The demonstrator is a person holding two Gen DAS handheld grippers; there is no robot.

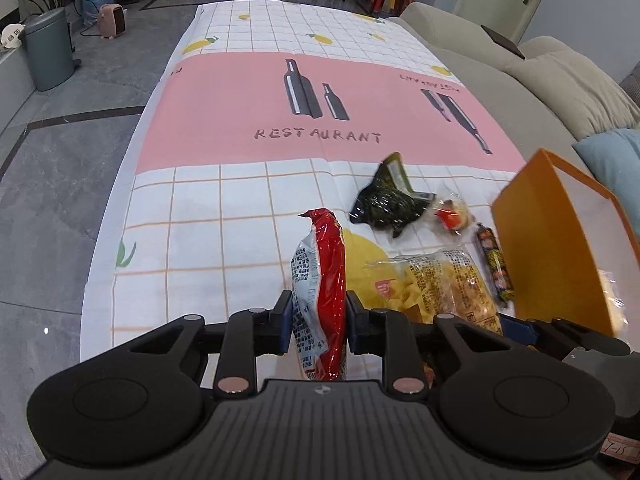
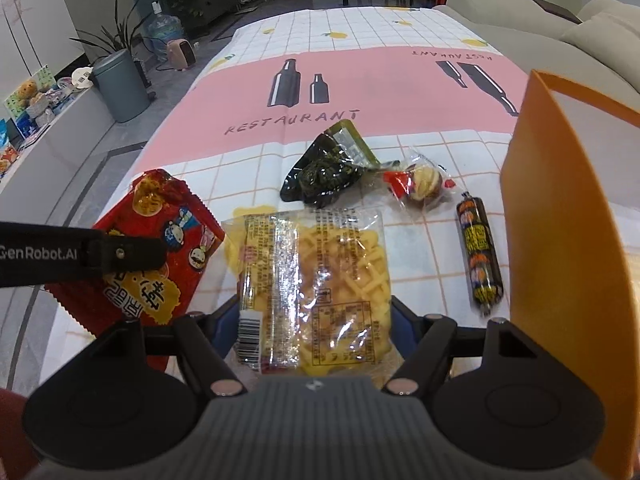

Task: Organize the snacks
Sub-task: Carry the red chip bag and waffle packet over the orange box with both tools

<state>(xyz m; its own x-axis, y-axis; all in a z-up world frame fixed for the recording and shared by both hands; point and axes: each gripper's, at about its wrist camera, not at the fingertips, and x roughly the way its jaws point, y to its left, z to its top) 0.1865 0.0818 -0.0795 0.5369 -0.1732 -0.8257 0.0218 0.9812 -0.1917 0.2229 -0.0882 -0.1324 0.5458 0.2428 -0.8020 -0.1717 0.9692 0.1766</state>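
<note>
The left hand-held gripper had its jaws pinched tight on a red snack bag, held edge-on. The right hand-held gripper stood wider, its jaws clamped on either side of a clear packet of yellow waffle-shaped crisps. Both packs looked lifted clear of the desk, though I could not be sure of that.

The sorting seemed barely begun. A dark green pouch, a small wrapped sweet and a dark sausage stick lay loose on the cloth, near one another. The orange box stood at the right, just beside the sausage; something pale showed inside it, too blurred to name. I judged it the likely place for the snacks.

The far stretch of the desk lay open. The left edge dropped to the tiled floor, close to the red bag. A sofa ran along the right, behind the box.
</note>
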